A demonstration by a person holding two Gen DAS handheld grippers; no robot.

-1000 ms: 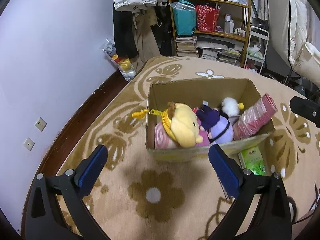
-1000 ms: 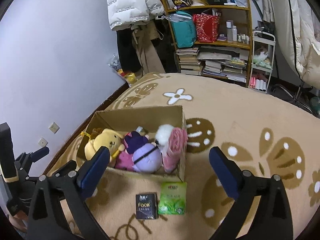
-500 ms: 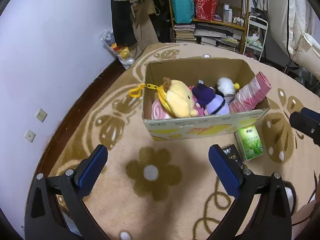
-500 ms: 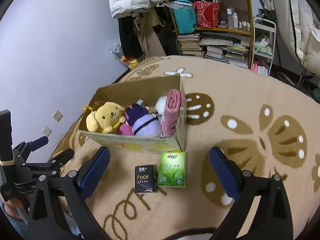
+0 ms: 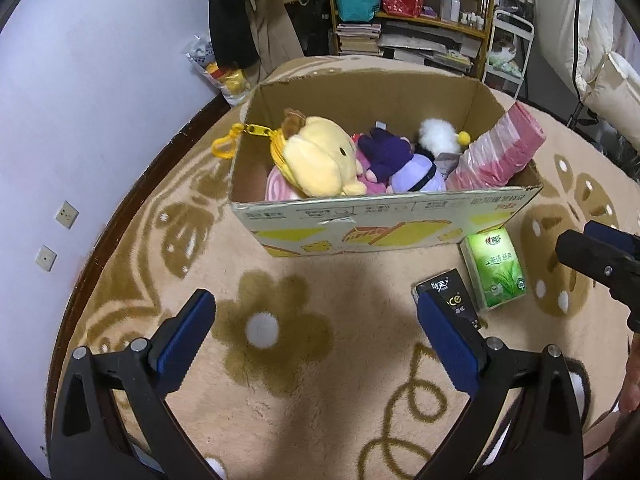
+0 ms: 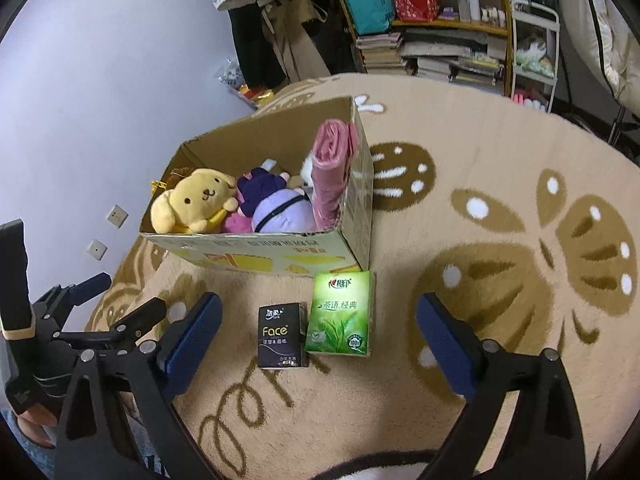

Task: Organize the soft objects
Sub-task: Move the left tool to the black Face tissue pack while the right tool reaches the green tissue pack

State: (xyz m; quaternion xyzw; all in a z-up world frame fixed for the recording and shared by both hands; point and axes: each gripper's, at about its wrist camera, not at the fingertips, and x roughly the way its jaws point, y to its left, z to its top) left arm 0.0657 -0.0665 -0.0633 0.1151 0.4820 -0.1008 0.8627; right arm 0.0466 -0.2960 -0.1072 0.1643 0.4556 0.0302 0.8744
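A cardboard box (image 5: 380, 224) (image 6: 256, 256) stands on the carpet and holds a yellow plush dog (image 5: 320, 160) (image 6: 196, 204), a purple plush (image 5: 404, 164) (image 6: 276, 208), a white fluffy toy (image 5: 438, 136) and a pink wrapped roll (image 5: 500, 152) (image 6: 332, 176). A green tissue pack (image 5: 496, 268) (image 6: 340, 316) and a black tissue pack (image 5: 450, 298) (image 6: 280, 336) lie on the carpet in front of the box. My left gripper (image 5: 316, 340) is open and empty above the carpet. My right gripper (image 6: 320, 340) is open and empty, over the two packs.
A beige carpet with brown flower patterns (image 5: 280, 332) (image 6: 520, 240) covers the floor. A lilac wall (image 5: 80, 100) stands at the left. Shelves with books and bags (image 5: 400, 12) (image 6: 432, 28) and hanging clothes (image 6: 256, 20) stand behind the box.
Both grippers have pulled back and lowered, away from the box. The two tissue packs now lie nearer to the right gripper. Nothing was picked up.
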